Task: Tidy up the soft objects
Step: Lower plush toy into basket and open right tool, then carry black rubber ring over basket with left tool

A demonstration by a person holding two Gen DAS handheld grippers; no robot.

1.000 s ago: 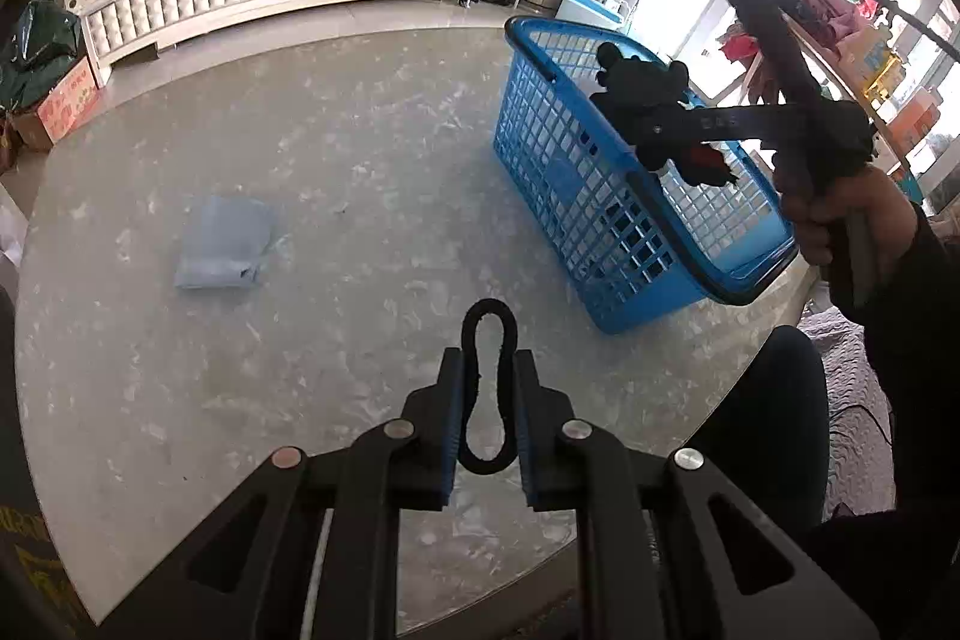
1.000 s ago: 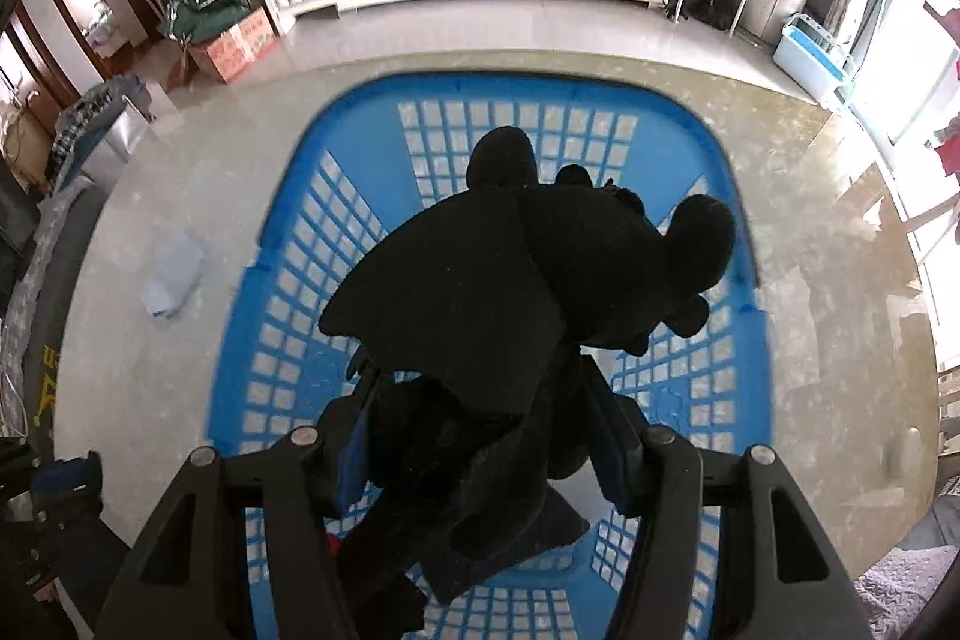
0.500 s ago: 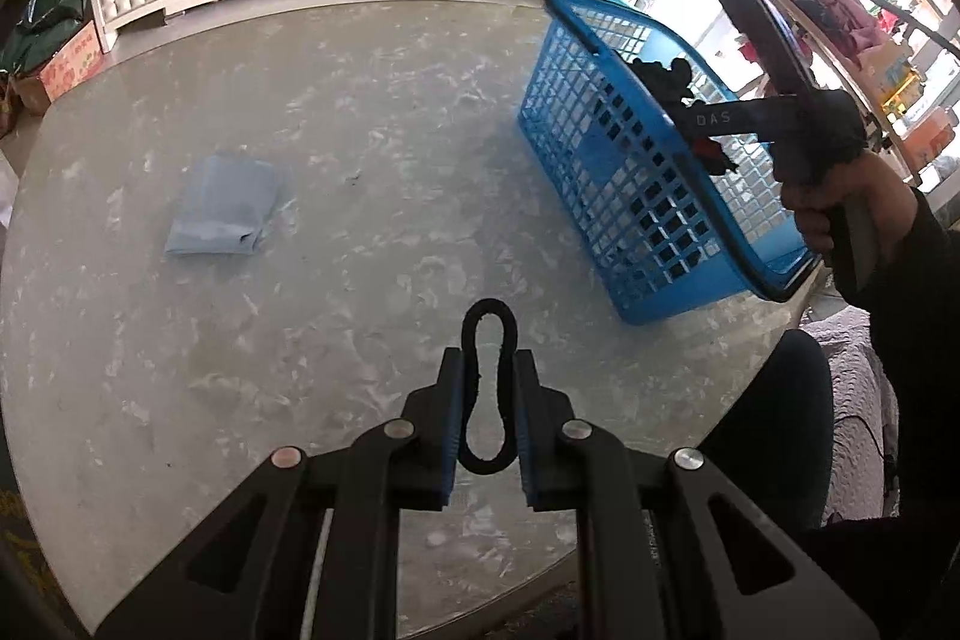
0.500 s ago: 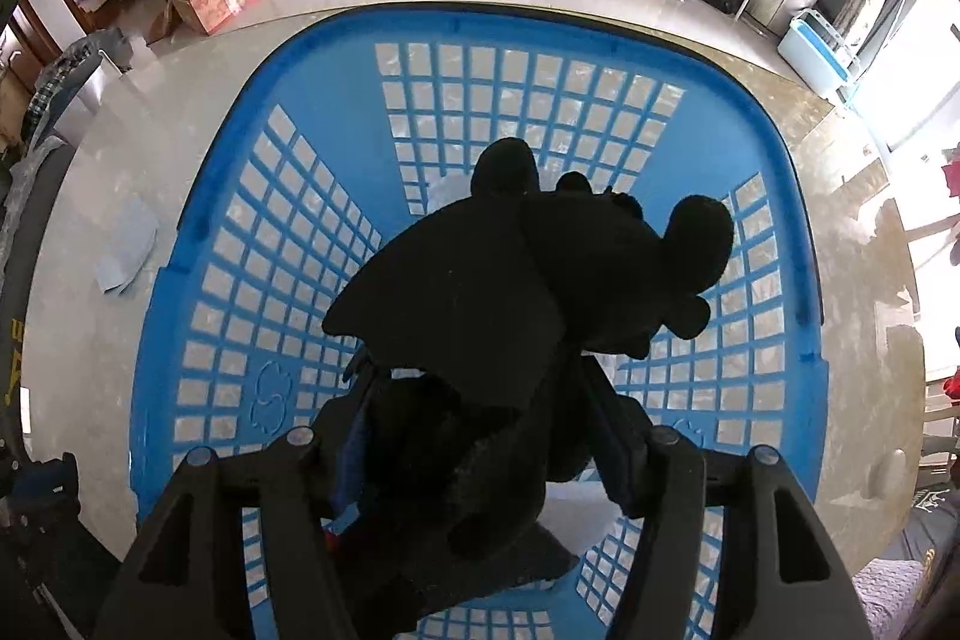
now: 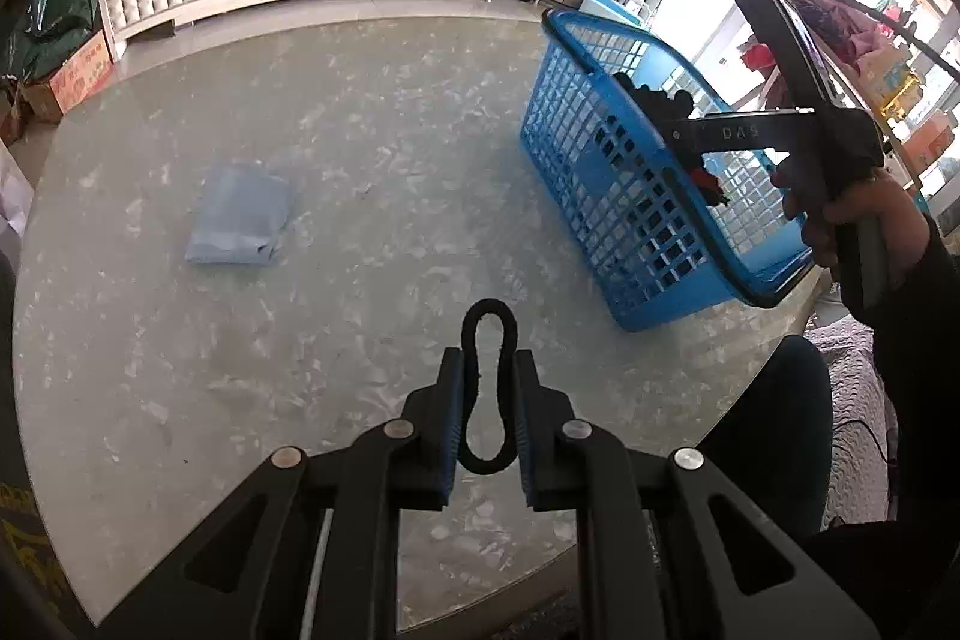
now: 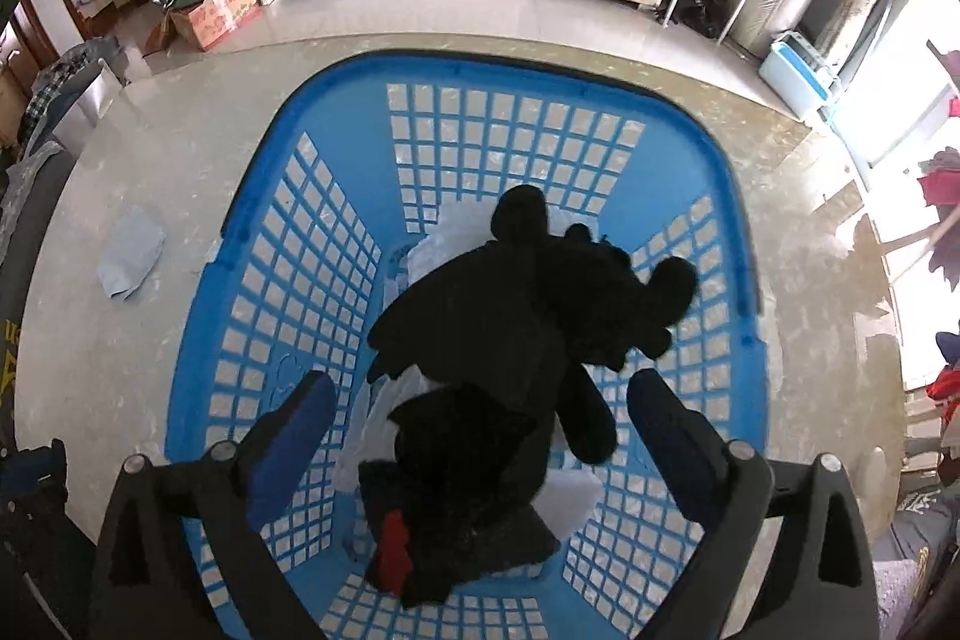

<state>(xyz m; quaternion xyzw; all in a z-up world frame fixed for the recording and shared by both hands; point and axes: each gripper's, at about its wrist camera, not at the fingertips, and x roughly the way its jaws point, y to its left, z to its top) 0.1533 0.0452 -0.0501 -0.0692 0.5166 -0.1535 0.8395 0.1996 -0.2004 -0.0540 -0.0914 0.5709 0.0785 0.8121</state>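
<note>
Nearest the left wrist camera, the left gripper [image 5: 489, 394] was clamped on a black hair tie [image 5: 487, 394], pinched at its waist so a loop stood clear at either end, and held above the marbled worktop [image 5: 336, 148], probably waiting its turn. Farther off at the worktop's right edge, the right gripper [image 6: 480, 406] hung over the blue plastic basket [image 6: 300, 232] with its fingers spread wide, the black plush dragon [image 6: 528, 328] lying loose on the basket floor between them, apparently just released. Beyond, a folded grey-blue cloth [image 5: 240, 217] lay flat on the worktop, well apart from the basket, seemingly not yet collected.
</note>
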